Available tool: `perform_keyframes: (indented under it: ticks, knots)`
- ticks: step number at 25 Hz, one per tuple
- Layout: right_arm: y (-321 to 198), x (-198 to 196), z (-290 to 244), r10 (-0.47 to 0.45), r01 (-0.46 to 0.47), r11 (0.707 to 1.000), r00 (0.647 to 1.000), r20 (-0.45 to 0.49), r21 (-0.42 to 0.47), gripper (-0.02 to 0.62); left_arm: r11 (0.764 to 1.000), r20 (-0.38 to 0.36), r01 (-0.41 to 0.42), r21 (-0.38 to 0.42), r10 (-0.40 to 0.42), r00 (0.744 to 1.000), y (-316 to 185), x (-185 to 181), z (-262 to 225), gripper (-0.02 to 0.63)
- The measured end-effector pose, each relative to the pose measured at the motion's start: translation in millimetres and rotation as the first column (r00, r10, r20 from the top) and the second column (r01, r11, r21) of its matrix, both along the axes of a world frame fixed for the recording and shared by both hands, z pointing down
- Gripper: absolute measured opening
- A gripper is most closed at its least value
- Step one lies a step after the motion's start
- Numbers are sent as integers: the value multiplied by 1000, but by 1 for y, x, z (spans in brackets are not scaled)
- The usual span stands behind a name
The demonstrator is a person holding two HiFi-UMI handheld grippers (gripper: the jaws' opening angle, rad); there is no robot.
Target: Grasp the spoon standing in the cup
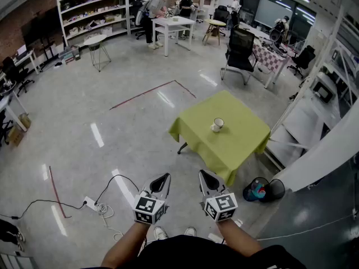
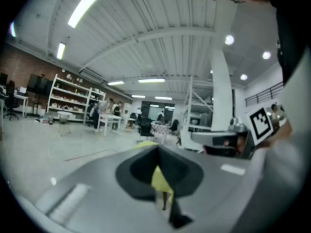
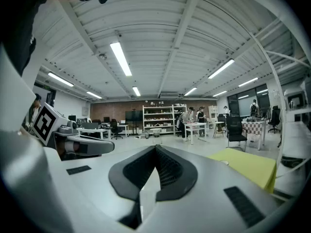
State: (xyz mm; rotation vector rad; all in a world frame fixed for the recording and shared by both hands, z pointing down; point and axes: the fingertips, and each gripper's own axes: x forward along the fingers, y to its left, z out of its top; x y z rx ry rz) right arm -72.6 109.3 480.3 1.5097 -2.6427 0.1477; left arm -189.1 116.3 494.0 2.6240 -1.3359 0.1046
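A white cup (image 1: 217,124) stands near the middle of a small table under a yellow-green cloth (image 1: 235,144), well ahead of me in the head view. The spoon in it is too small to make out clearly. My left gripper (image 1: 164,176) and right gripper (image 1: 203,174) are held side by side low in that view, over the floor and short of the table, both shut and holding nothing. In the left gripper view the left gripper (image 2: 156,149) has its jaws together, with a sliver of the cloth behind them. The right gripper (image 3: 156,147) is shut too, with the cloth (image 3: 248,166) to its right.
A black bin (image 1: 274,189) and a colourful item lie on the floor by the table's near right corner. A power strip with cables (image 1: 95,206) lies at the left. A white partition (image 1: 325,150) runs along the right. Chairs, tables, shelves and people fill the far room.
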Motion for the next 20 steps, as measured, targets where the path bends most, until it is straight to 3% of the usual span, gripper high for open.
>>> perform_keyframes:
  ticks: [8,20]
  knots:
    - [11,-1,-5,-27,27,1000,996,86,-6,6,999,-20,13,34,-12,1000,9,22,-20,6]
    - [8,17,-8,-7,7,1000,997,74,-1,6,999,-31,22,28,-21,999,16,33,-22,6]
